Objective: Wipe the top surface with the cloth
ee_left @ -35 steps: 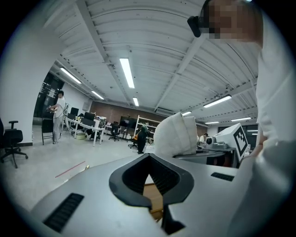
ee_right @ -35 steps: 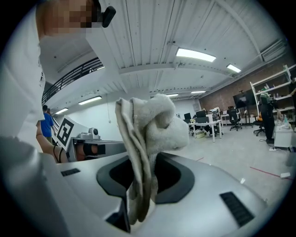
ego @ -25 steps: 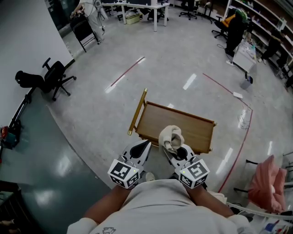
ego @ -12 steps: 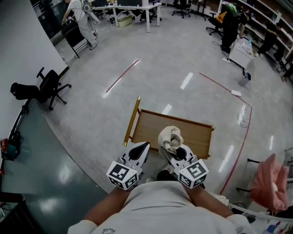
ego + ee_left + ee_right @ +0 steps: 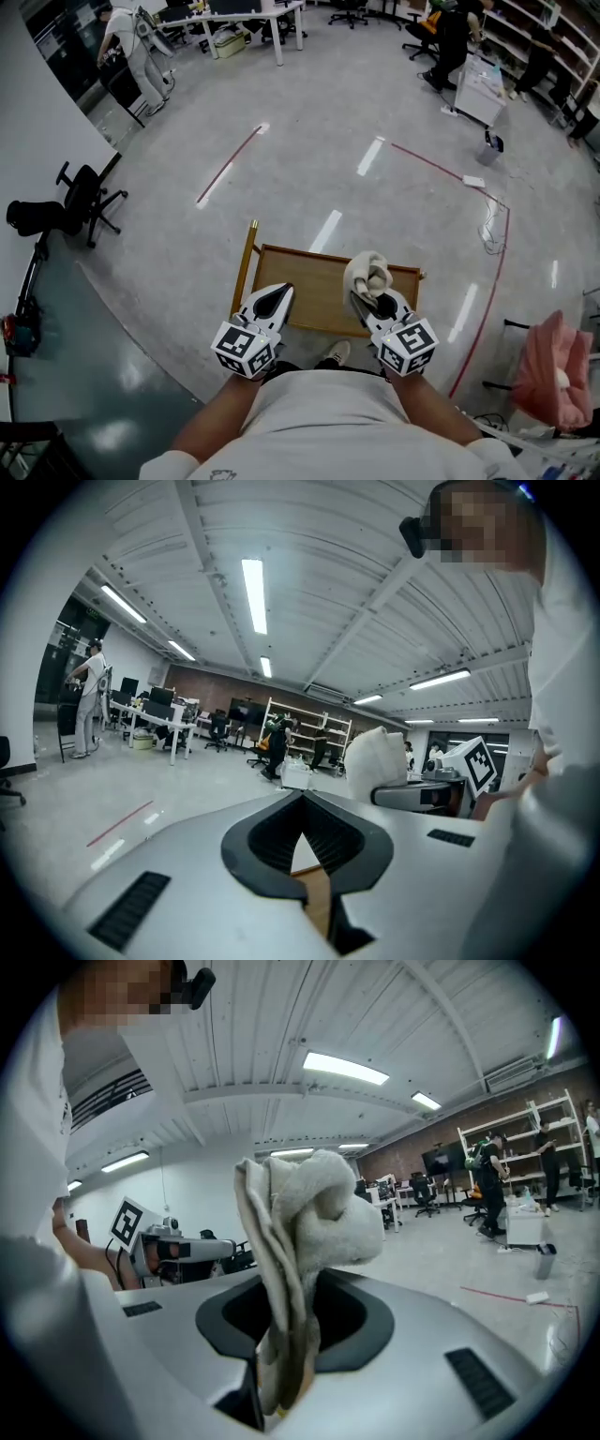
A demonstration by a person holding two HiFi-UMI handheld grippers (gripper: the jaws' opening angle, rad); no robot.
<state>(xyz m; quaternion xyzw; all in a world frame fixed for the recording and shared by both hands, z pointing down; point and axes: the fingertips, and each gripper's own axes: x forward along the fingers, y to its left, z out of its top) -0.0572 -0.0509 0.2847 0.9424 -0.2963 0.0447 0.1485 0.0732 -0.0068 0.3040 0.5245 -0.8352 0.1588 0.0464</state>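
two grippers hang above the wooden table (image 5: pixel 300 286): the left gripper (image 5: pixel 275 298) is pinched together on nothing, and the right gripper (image 5: pixel 368 300) is clamped on the bunched cloth (image 5: pixel 368 272), held clear of the top. only a thin fold looks pinched, so dragging could tug it free.

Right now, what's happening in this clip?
A person stands over a small cart, a gripper in each hand. The right gripper is shut on a bunched off-white cloth, which sticks up out of it. The left gripper is shut and empty. Both hover at the near edge of the wooden top; the cloth doesn't look pressed onto it yet.
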